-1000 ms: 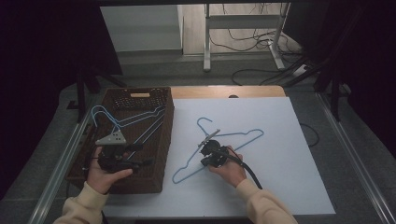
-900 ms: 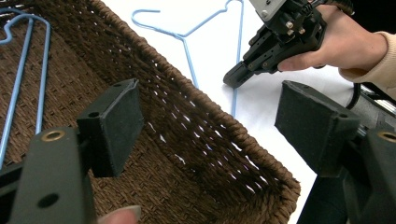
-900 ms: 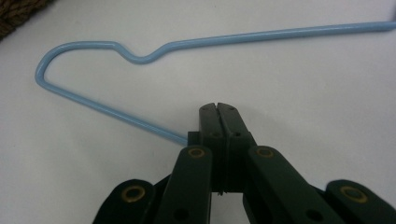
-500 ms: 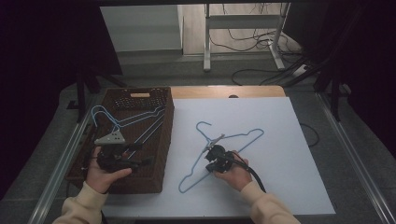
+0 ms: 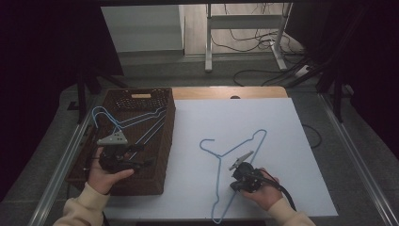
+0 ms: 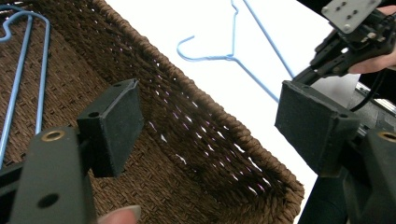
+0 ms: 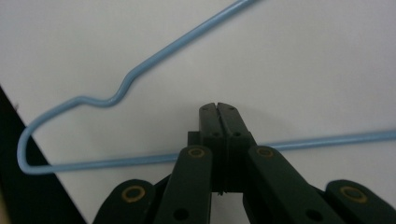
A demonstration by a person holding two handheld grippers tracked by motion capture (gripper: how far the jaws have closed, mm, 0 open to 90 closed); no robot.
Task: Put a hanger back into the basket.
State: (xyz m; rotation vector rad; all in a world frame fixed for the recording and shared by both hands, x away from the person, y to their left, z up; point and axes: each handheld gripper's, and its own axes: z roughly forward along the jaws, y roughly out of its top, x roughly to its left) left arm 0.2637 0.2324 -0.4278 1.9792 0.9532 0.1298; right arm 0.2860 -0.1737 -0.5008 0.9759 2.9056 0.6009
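The right gripper (image 5: 241, 175) pinched the blue hanger (image 5: 230, 151) near the white tabletop's (image 5: 301, 141) near edge. The left gripper (image 5: 123, 160), spread wide, hung over the brown basket (image 5: 141, 101) at left.

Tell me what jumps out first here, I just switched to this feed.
A blue wire hanger lies on the white table, and the right claw is shut on its straight bottom bar. To the left, a brown woven basket holds more blue hangers, with the left claw open above its rim.
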